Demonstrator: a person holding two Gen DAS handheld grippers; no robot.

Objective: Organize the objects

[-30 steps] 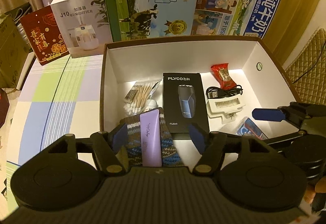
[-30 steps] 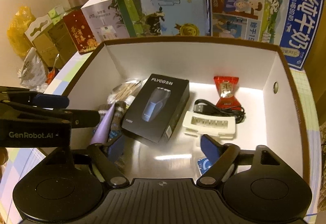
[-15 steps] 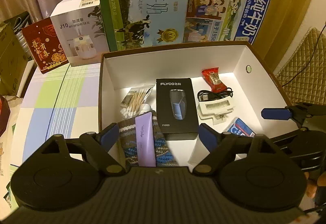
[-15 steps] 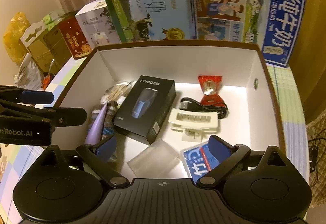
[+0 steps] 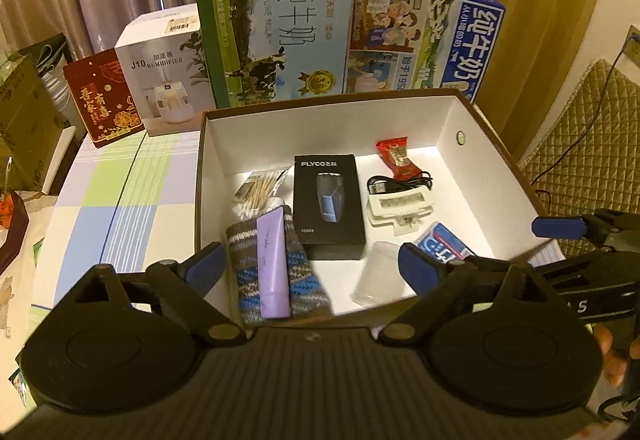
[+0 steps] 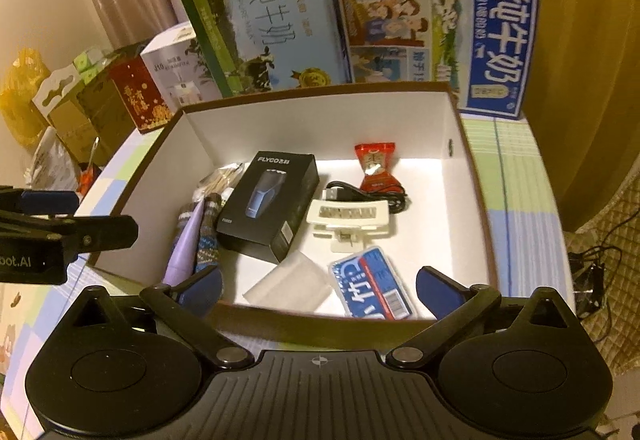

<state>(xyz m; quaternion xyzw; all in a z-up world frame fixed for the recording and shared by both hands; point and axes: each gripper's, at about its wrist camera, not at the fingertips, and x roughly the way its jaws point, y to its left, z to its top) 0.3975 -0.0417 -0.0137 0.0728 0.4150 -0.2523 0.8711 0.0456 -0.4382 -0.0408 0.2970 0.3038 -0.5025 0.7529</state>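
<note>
You have pulled both grippers back and up out of the box (image 5: 486, 143) over the last second, and the left gripper (image 5: 310, 266) and right gripper (image 6: 318, 286) now hang above its near edge at the bottom of each frame, jaws spread wide and holding nothing, so this round of sorting looks about finished. Everything sits inside the box at frame centre: the purple tube (image 5: 272, 260) lies on the knitted sock (image 5: 310, 284) at lower left, with the black razor box (image 5: 329, 205) just beside them and the white clip (image 5: 400, 205) further right

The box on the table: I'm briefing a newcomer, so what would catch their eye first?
The open white-lined box fills both views, with a black shaver carton at its middle. A purple tube lies on a knitted sock at its left. Both open grippers, left and right, frame its near edge.
</note>
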